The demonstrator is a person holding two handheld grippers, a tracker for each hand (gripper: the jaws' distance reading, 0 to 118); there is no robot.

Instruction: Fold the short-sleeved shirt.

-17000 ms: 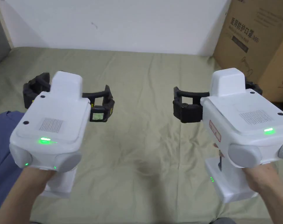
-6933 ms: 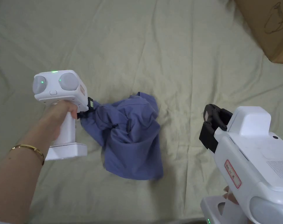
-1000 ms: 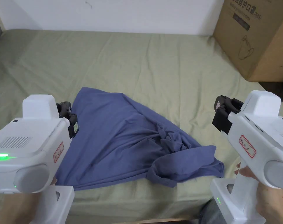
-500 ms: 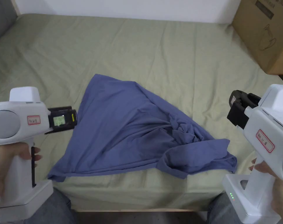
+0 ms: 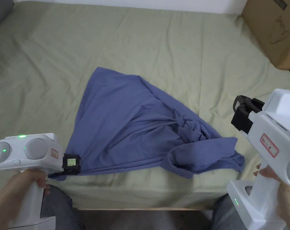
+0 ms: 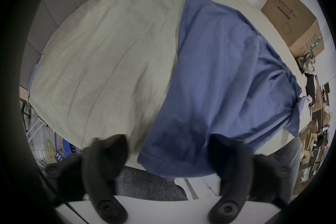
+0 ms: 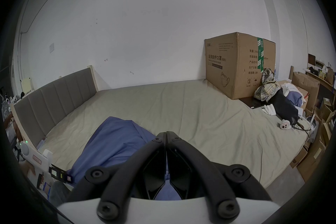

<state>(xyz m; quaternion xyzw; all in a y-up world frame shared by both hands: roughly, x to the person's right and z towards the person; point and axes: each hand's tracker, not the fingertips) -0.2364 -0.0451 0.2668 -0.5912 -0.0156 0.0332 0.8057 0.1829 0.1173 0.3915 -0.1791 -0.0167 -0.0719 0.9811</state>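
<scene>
As the shirt lay only partly spread, the moment was logged as follows.
Shirt position: the blue shirt [image 5: 123,128] lay on the green sheet [image 5: 177,60], near the bed's front edge; its left part was flat, its right part bunched in a twisted knot.
Left gripper: the left gripper [image 6: 169,164] had its jaws spread wide on either side of the shirt's near left corner, not pressing it.
Right gripper: the right gripper [image 7: 165,134] was clenched with nothing between its jaws, held above the bed beside the shirt's right end.
Done: rough spreading of the left side.
Left to do: judged as untangling the knot, flattening, then every fold.
Progress: early.
Background: a cardboard box [image 5: 273,30] stood at the far right.
</scene>
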